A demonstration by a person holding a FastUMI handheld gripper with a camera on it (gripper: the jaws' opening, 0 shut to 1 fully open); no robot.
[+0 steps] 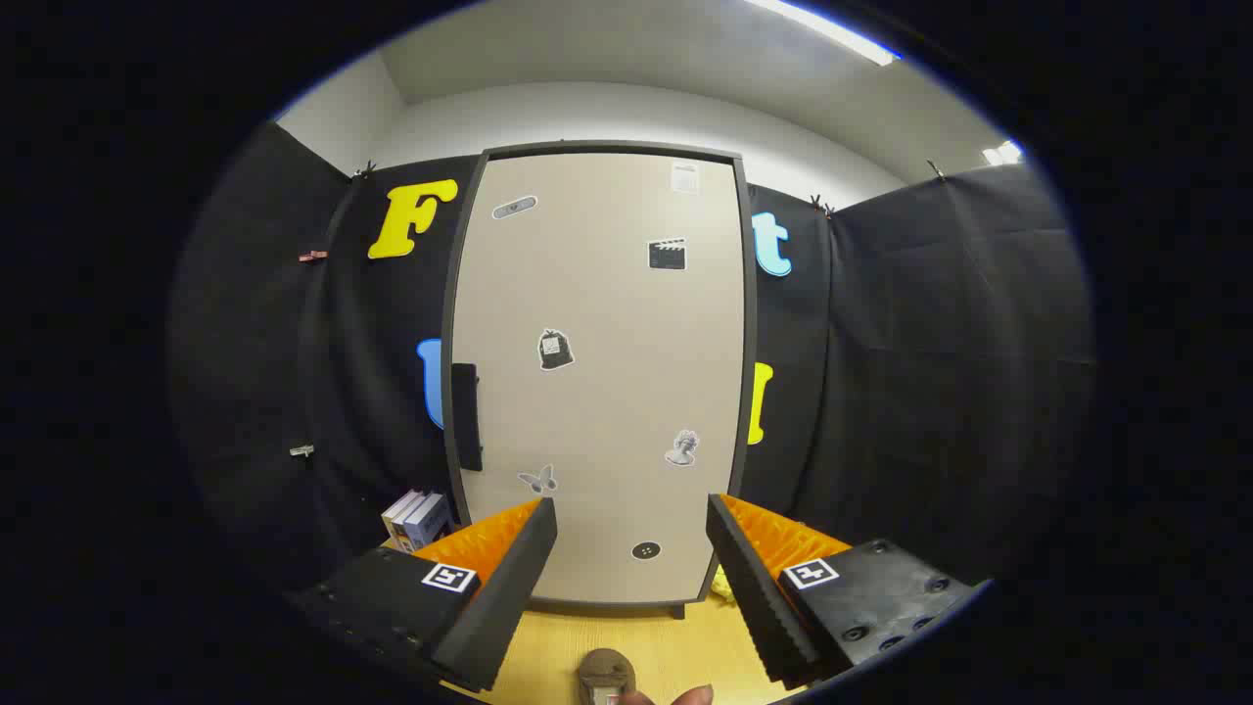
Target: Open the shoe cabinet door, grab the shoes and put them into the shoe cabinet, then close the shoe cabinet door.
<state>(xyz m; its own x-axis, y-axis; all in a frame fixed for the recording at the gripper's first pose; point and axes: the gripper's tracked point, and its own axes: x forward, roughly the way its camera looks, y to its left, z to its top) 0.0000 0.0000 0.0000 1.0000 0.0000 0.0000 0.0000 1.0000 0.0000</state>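
Note:
The shoe cabinet (599,372) stands upright straight ahead, a tall beige door in a dark frame, dotted with small stickers. Its door is closed, and a dark handle (466,416) runs along the left edge at mid height. My gripper (631,519) is open, its fingers wide apart and held in front of the lower part of the door, with nothing between them. Below and between the fingers, on the wooden floor (675,646), lies a brown shoe (606,676), only its top showing.
A few small boxes (416,517) stand on the floor left of the cabinet, against the black cloth wall. Something yellow (721,586) peeks out at the cabinet's lower right corner. A fingertip (693,696) shows beside the shoe.

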